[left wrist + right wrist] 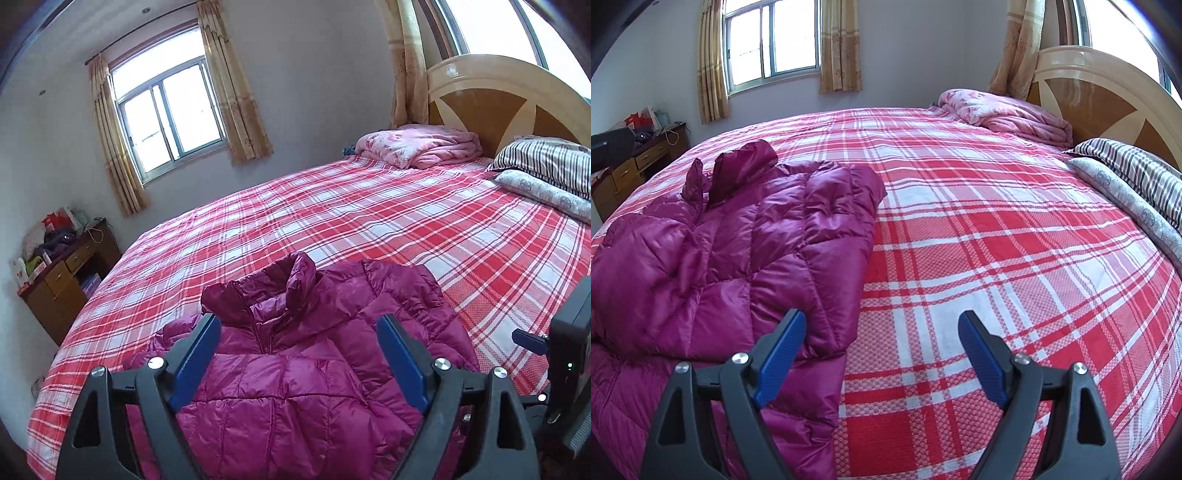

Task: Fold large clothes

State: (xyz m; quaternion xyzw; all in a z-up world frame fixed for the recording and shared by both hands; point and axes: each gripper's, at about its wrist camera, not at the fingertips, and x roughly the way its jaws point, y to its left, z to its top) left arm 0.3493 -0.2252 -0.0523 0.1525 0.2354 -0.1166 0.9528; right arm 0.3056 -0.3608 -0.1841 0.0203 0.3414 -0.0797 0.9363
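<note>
A magenta quilted puffer jacket [295,369] lies on the red plaid bed [369,221], collar pointing away from me, sleeves folded onto the body. My left gripper [297,332] is open and empty, held above the jacket's chest just below the collar. My right gripper [881,332] is open and empty over the jacket's right edge [738,251] and the bare bedsheet [997,240]. The right gripper's body also shows at the right edge of the left wrist view [565,347].
A folded pink quilt [421,146] and striped pillows [546,162] lie by the wooden headboard [498,96]. A cluttered wooden desk [62,273] stands left of the bed under a curtained window [170,110].
</note>
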